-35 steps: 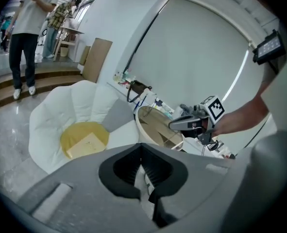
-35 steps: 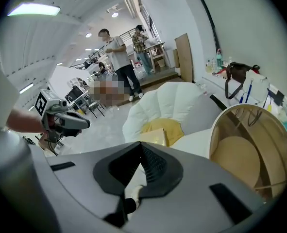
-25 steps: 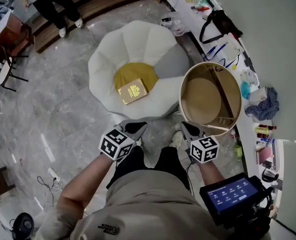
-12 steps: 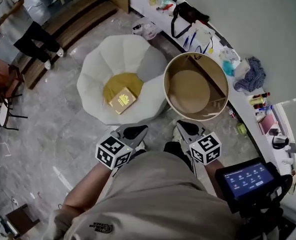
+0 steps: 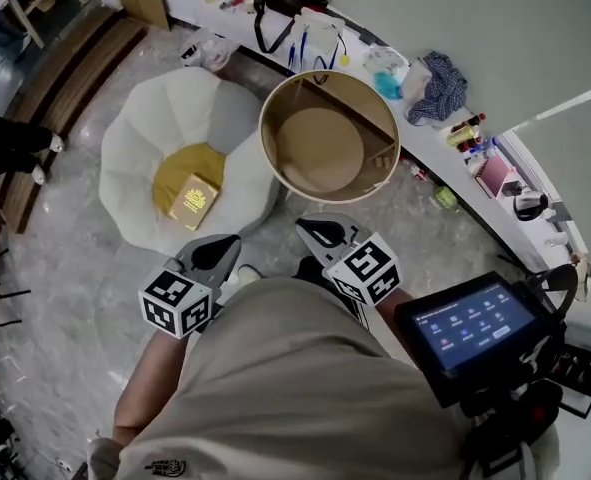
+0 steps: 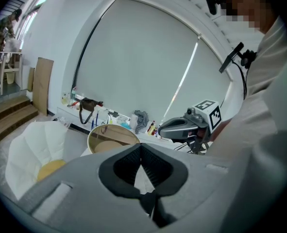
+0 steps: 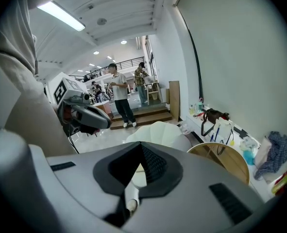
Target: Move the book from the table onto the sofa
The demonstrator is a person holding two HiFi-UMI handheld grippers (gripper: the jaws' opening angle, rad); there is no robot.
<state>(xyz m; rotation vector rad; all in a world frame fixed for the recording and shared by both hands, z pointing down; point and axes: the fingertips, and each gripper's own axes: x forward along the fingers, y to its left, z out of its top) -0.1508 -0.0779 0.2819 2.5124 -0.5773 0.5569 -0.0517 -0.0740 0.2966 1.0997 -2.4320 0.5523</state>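
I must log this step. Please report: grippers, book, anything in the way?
Left gripper shut, empty. Right gripper shut, empty. Book lies on the sofa, on its yellow centre; round table bare. Nothing in the way.

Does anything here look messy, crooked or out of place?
Nothing looks spilled or broken. The book lies at a slant on the yellow cushion of the white sofa, and a crumpled blue cloth sits among clutter on the wall ledge.

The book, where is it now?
In the head view the book lies on the yellow cushion in the middle of the white sofa, at the left, beside the round wooden table.
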